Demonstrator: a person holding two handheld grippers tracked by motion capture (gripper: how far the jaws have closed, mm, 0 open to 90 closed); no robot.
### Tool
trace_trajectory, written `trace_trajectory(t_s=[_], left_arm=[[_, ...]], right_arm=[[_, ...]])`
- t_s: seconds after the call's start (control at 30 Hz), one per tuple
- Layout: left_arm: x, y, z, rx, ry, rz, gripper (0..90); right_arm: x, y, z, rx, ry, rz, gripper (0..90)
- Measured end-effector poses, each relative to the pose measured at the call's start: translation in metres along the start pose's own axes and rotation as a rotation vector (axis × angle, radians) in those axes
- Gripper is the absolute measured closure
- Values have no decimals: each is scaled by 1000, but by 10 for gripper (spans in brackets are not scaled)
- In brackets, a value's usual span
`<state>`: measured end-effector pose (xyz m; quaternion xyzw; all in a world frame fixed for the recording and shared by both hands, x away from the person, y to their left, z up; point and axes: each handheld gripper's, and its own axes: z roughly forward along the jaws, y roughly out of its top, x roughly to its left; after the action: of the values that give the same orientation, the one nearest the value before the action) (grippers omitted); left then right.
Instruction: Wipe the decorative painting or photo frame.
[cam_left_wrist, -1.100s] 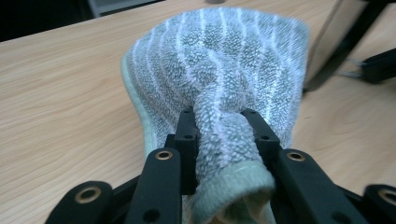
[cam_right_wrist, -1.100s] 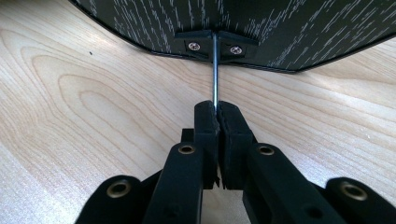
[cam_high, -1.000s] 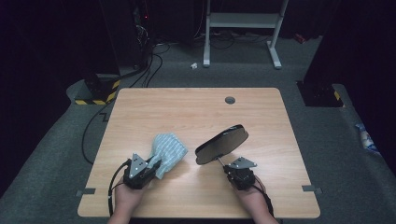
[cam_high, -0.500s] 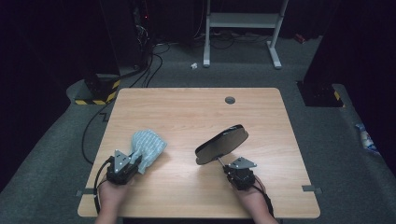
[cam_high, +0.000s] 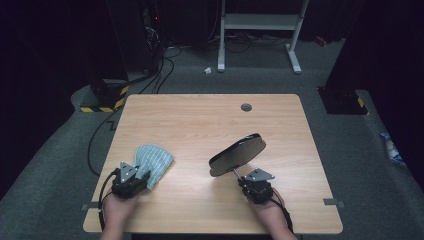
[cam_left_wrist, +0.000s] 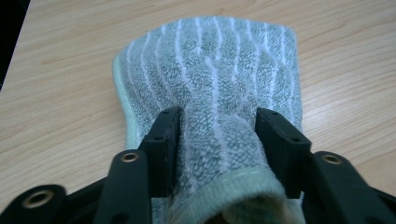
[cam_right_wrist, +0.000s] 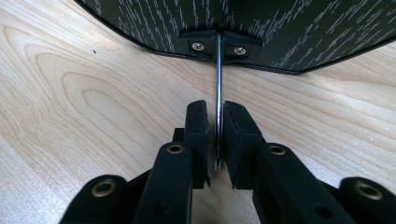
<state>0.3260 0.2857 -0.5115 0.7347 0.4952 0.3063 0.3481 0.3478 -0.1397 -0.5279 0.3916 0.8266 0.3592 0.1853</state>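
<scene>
The pale green terry cloth with thin white stripes (cam_left_wrist: 210, 88) is thick and looped, folded into a soft rounded pad that lies on the light wood-grain table (cam_high: 200, 120). Its near, hemmed end bulges up between the two black jaws of the left gripper (cam_left_wrist: 217, 140); these jaws have just been opening and now stand apart, with the cloth filling the space between them. Whether the pads still bear on the pile is hard to tell. The fold's underside and the cloth's nearest edge are cut off at the bottom of the left gripper view.

Ahead of the right gripper (cam_right_wrist: 216, 135) stands a flat black oval mirror with a glossy face (cam_high: 237, 154), tilted up from the table on a thin bright metal rod (cam_right_wrist: 218, 93). The rod is fixed to the mirror's back by a small black bracket with two screws (cam_right_wrist: 218, 46). The right gripper's jaws have just been easing apart yet sit close on either side of the rod, which runs down between the ribbed pads. The mirror's upper part is cropped in the right gripper view, and its surface there shows only speckled dark reflections
</scene>
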Motion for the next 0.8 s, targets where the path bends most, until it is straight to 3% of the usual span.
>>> trace_trajectory(t_s=[0.17, 0.33, 0.5, 0.6, 0.8], left_arm=[[-2, 9, -11, -60, -17, -31, 457], [-10, 14, -17, -93, -44, -10, 457], [-36, 22, -15, -103, -129, 37, 447], [-57, 22, -10, -102, -143, 98, 432], [-94, 21, 2, -50, -210, 190, 442]], right_arm=[[0, 0, 0, 0, 5, -1, 727], [0, 0, 0, 1, 9, -3, 678], [0, 0, 0, 1, 7, 1, 642], [0, 0, 0, 3, 2, 5, 603], [-1, 0, 1, 2, -8, 6, 564]])
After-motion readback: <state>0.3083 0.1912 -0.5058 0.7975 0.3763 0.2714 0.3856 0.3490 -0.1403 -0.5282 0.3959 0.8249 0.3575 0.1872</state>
